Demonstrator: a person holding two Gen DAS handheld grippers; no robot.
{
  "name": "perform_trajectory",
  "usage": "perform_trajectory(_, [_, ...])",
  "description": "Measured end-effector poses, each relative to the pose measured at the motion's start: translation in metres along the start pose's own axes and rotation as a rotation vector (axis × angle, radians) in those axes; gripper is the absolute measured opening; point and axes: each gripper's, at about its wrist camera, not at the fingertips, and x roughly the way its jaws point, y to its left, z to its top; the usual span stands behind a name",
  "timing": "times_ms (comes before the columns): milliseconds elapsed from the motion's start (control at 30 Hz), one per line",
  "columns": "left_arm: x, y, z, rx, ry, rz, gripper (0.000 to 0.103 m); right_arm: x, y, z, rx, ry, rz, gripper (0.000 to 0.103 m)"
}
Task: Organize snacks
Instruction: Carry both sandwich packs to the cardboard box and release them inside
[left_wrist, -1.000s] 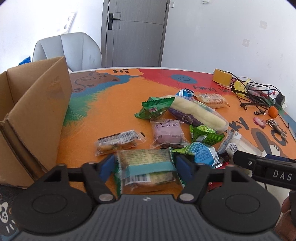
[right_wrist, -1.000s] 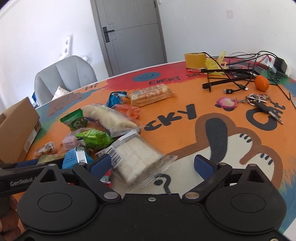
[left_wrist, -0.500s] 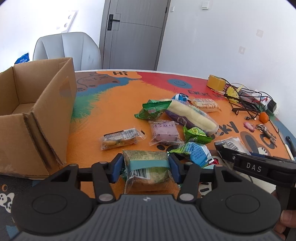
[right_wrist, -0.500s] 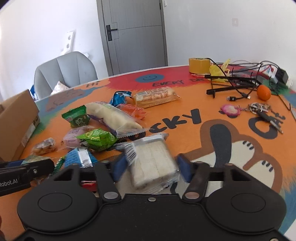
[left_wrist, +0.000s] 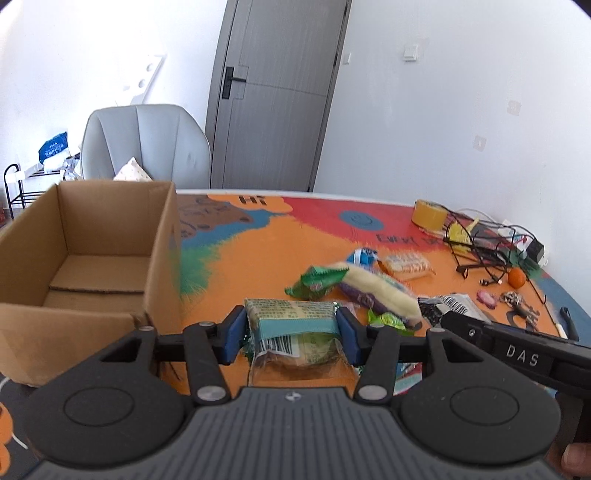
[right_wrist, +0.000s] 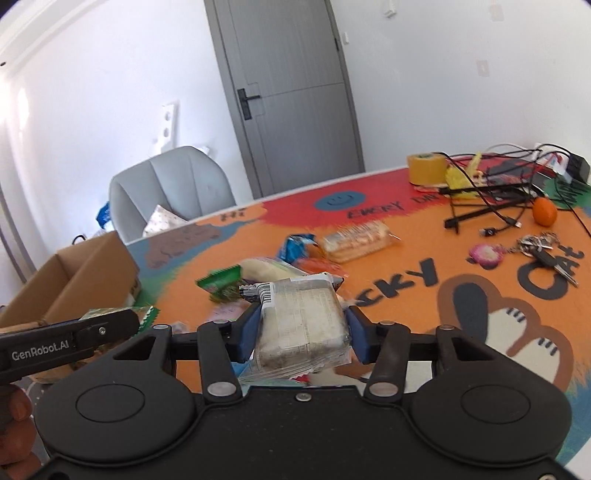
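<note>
— Left gripper (left_wrist: 291, 336)?
— Blue fingers (left_wrist: 234, 334) clamped on a green packet (left_wrist: 291, 314), one pad on each side; just been closing, with the packet between them.
— Lie of the packet?
— Flat and about level. Long axis apparently along the fingers, though hard to call, being nearly square. Barcode end nearest the camera, far end toward the middle of the table (left_wrist: 258, 254).
— Look?
— Crinkly green wrapper with fine print, a teal band running across from finger to finger, a clear window underneath showing something pale and round.
— Place?
— Held up off the table, just right of the box (left_wrist: 162, 254) and level with its near corner. Box open at the top, bare cardboard floor inside.
— Right gripper (right_wrist: 303, 334)?
— Clamped too, on a clear packet (right_wrist: 303, 314), and just been closing further on it.
— Pointing?
— Long axis along the fingers, far end tipped slightly up and leftward, barcode at that far end, crumpled seal hanging toward the camera.
— Look?
— See-through film, tight around a pale, blocky slab with small print on top.
— Place?
— Off the table, in front of the loose snacks.
— Still lying there?
— A long white bar (left_wrist: 376, 291), a small green bag (left_wrist: 317, 282), a blue wrapper (left_wrist: 362, 256) and a biscuit pack (left_wrist: 406, 264), bunched near the middle. Further right, a tape roll (left_wrist: 428, 218), tangled cables (left_wrist: 480, 247) and an orange (left_wrist: 516, 277).
</note>
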Motion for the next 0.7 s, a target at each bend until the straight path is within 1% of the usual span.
perform_trajectory(200, [-0.019,0.014,0.018,-0.016,-0.074,0.010,0.052,-0.001,0.023,0.015,-0.006,-0.021,0.060,0.050])
perform_trajectory(367, [-0.031,0.031,0.029,-0.041,-0.123,0.035,0.052,-0.001,0.046,0.028,-0.033,-0.041,0.102,0.049])
perform_trajectory(700, [-0.043,0.078,0.040,-0.096,-0.173,0.116,0.052,0.009,0.092,0.045,-0.058,-0.056,0.195,0.049])
